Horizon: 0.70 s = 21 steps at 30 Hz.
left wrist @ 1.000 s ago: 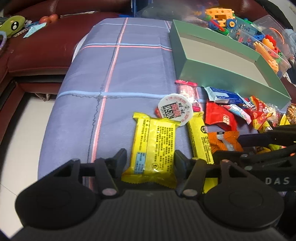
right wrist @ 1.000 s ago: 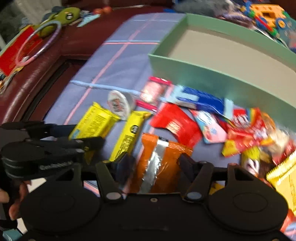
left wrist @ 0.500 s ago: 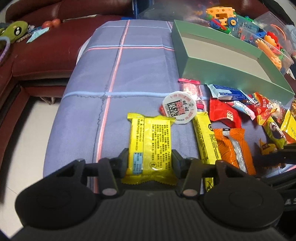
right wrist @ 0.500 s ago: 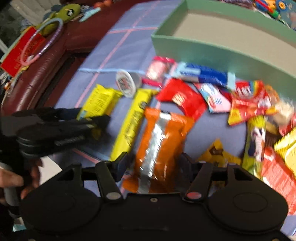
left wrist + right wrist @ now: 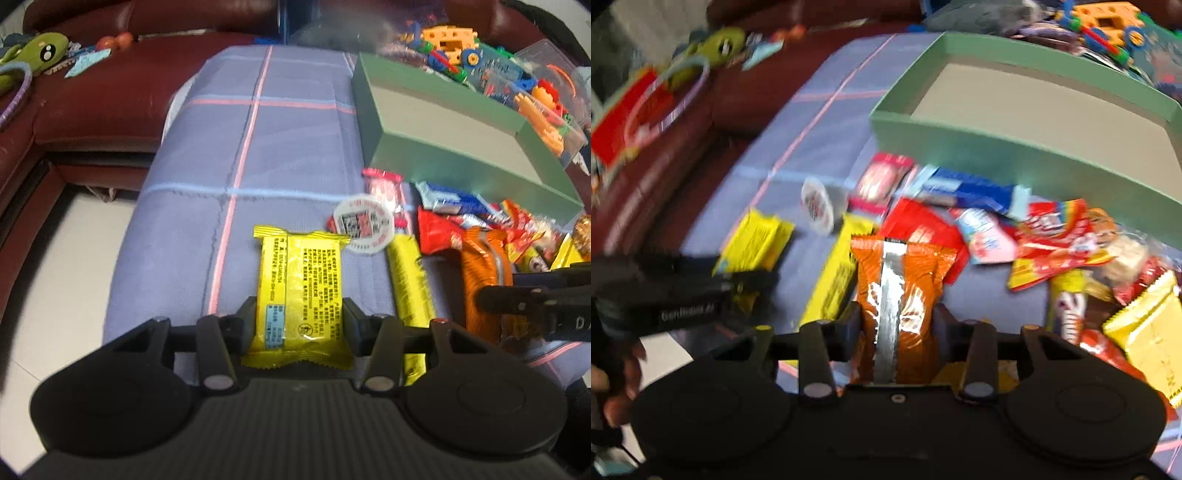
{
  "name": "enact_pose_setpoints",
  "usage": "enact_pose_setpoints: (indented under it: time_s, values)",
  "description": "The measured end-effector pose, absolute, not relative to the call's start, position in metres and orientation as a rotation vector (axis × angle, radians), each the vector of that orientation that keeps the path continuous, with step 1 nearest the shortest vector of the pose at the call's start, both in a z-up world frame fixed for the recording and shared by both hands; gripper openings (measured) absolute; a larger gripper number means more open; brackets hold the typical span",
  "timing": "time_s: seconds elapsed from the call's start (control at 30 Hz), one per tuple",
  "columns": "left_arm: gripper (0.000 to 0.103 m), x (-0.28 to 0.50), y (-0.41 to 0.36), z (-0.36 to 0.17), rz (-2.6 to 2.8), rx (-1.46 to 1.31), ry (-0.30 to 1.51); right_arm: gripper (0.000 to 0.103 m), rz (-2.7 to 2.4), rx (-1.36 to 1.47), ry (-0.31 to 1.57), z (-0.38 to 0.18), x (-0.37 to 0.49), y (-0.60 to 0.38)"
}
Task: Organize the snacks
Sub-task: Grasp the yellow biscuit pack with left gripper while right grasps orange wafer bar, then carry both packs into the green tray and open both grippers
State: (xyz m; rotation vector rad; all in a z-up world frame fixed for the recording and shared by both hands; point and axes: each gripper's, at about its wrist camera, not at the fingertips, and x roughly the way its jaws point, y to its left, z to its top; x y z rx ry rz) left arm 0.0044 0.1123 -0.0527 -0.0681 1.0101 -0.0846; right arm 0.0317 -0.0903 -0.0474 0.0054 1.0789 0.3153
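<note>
Jaws of both grippers have just narrowed: left gripper (image 5: 299, 321) pinches the yellow pack (image 5: 301, 291) at lower centre, right gripper (image 5: 897, 325) the orange bag (image 5: 899, 295); both seem ready to lift toward the box (image 5: 979, 144), upper right.

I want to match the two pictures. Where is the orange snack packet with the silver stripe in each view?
Left wrist view: the orange snack packet lies at the right, partly behind the right gripper.
Right wrist view: the orange snack packet is at lower centre, between the right gripper's fingers.
Shared landmark: the green box, beyond the snacks in both views.
</note>
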Motion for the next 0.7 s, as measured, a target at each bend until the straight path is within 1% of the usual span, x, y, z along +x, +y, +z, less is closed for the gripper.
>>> enact_pose_setpoints:
  time_s: [0.1,0.23,0.33,0.4,0.43,0.47,0.53,0.57,0.63,0.7]
  values:
    - [0.047,0.008,0.112,-0.047,-0.081,-0.068,1.003,0.040,0.318,0.029,1.069,-0.042,0.030,-0.102]
    - [0.047,0.011,0.108,-0.043,-0.085,-0.080,1.006,0.039,0.327,0.047,1.119,-0.056,0.031,-0.102]
    - [0.047,0.011,0.106,-0.042,-0.082,-0.071,1.004,0.040,0.354,0.018,1.134,-0.060,0.031,-0.092]
    - [0.047,0.010,0.108,-0.044,-0.072,-0.076,1.009,0.048,0.358,-0.001,1.121,-0.060,0.031,-0.087]
    - [0.047,0.010,0.109,-0.045,-0.068,-0.078,1.012,0.066,0.355,-0.005,1.126,-0.061,0.031,-0.087]
    - [0.047,0.009,0.111,-0.047,-0.062,-0.081,1.017,0.079,0.347,-0.005,1.134,-0.064,0.031,-0.089]
    - [0.047,0.007,0.114,-0.051,-0.051,-0.091,1.024,0.079,0.348,-0.023,1.138,-0.070,0.028,-0.086]
    - [0.047,0.006,0.115,-0.053,-0.047,-0.095,1.029,0.081,0.351,-0.043,1.145,-0.072,0.026,-0.084]
    - [0.047,0.005,0.118,-0.056,-0.039,-0.101,1.039,0.080,0.353,-0.129,1.100,-0.075,0.018,-0.073]
    - [0.047,0.004,0.118,-0.056,-0.038,-0.102,1.040,0.064,0.356,-0.270,1.027,-0.079,0.007,-0.060]
